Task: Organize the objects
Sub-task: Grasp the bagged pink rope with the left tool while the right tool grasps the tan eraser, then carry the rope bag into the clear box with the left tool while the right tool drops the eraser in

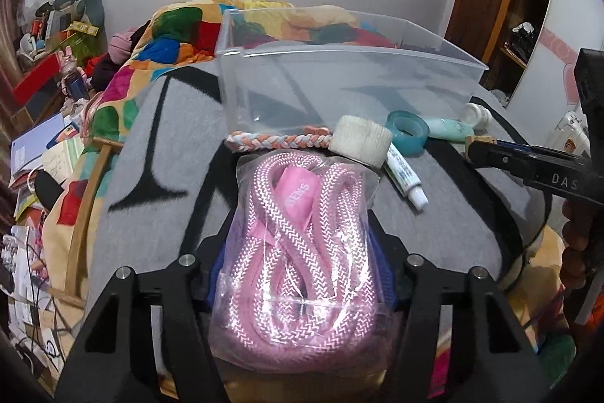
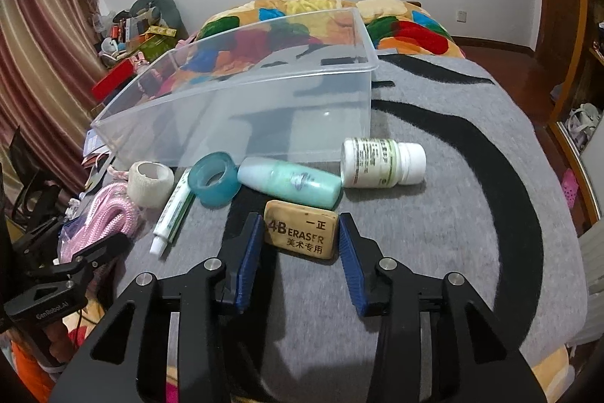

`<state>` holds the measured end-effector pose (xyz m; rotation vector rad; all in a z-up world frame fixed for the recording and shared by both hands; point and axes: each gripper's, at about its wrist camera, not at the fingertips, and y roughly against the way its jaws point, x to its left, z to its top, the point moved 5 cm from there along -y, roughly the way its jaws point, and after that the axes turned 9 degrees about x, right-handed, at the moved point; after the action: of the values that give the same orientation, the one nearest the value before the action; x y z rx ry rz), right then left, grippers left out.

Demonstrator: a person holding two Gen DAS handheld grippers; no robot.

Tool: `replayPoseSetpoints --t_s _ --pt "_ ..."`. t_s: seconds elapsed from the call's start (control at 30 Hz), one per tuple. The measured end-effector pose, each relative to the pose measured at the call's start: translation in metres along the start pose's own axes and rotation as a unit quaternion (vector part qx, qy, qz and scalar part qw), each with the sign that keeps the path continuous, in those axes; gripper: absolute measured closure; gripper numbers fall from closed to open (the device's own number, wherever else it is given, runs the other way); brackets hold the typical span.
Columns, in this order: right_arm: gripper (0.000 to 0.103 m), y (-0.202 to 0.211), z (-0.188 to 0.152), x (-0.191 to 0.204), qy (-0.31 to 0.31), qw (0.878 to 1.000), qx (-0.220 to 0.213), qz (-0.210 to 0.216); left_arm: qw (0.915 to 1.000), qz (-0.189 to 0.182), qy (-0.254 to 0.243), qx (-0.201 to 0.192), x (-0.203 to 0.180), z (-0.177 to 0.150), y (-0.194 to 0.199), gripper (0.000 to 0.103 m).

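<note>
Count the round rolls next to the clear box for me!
2. The white gauze roll lies left, beside the bag of pink rope. The teal tape roll sits right of it, past the small tube. More could hide behind the clear box.

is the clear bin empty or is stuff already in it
Empty. Through the bin's clear walls only the blanket shows; the eraser and bottles lie outside, in front.
</note>
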<state>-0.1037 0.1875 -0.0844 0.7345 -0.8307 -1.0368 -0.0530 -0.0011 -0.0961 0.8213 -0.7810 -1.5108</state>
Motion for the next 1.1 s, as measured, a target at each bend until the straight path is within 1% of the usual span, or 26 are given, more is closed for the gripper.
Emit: replayPoseSetpoints --t_s 0.1,0.17,0.37,0.53,0.6,0.7,0.8,0.83,0.87,0.9,0.93,0.97,1.0,1.03,1.1 --pt "0.066 0.008 -0.003 0.002 0.003 1.0 -0.005 0.003 0.9999 0.003 0.007 -0.009 0.005 -0.005 0.013 0.043" --pt "0.066 0.014 -0.003 0.004 0.005 1.0 -0.011 0.006 0.9996 -0.001 0.014 -0.026 0.009 -0.003 0.025 0.043" --pt "0.066 0.038 0.009 0.012 0.013 0.999 -0.042 0.018 0.9971 -0.013 0.024 -0.071 0.015 0.015 0.053 0.043" --pt "0.066 0.051 0.03 0.025 0.03 0.997 -0.071 0.02 0.9939 -0.017 0.02 -0.107 0.014 0.045 0.067 0.043" --pt "0.066 0.054 0.041 0.028 0.036 0.996 -0.081 0.019 0.9929 -0.021 0.019 -0.115 0.012 0.06 0.068 0.043" --pt "0.066 0.055 0.059 0.03 0.037 0.995 -0.091 0.016 0.9927 -0.02 0.018 -0.117 0.012 0.08 0.066 0.043" --pt "0.066 0.049 0.076 0.03 0.034 0.995 -0.09 0.014 0.9934 -0.024 0.023 -0.11 0.014 0.102 0.057 0.043" --pt "0.066 0.046 0.081 0.03 0.033 0.995 -0.088 0.012 0.9938 -0.023 0.021 -0.107 0.014 0.112 0.052 0.056" --pt "0.066 0.043 0.086 0.029 0.033 0.996 -0.085 0.01 0.9945 -0.018 0.019 -0.102 0.013 0.116 0.048 0.076" --pt "0.066 0.038 0.093 0.029 0.033 0.996 -0.08 0.008 0.9957 -0.015 0.014 -0.09 0.012 0.122 0.042 0.083" --pt "0.066 0.033 0.097 0.03 0.034 0.997 -0.074 0.008 0.9965 -0.024 0.013 -0.079 0.012 0.129 0.035 0.086" --pt "0.066 0.028 0.101 0.03 0.034 0.997 -0.068 0.01 0.9967 -0.035 0.013 -0.073 0.011 0.133 0.03 0.086" --pt "0.066 0.022 0.105 0.03 0.032 0.998 -0.061 0.011 0.9971 -0.038 0.014 -0.065 0.012 0.137 0.023 0.087" --pt "0.066 0.015 0.109 0.029 0.031 0.998 -0.052 0.01 0.9978 -0.029 0.013 -0.058 0.013 0.142 0.015 0.087" --pt "0.066 0.004 0.113 0.027 0.029 0.999 -0.037 0.014 0.9981 -0.029 0.012 -0.053 0.014 0.143 0.009 0.087"
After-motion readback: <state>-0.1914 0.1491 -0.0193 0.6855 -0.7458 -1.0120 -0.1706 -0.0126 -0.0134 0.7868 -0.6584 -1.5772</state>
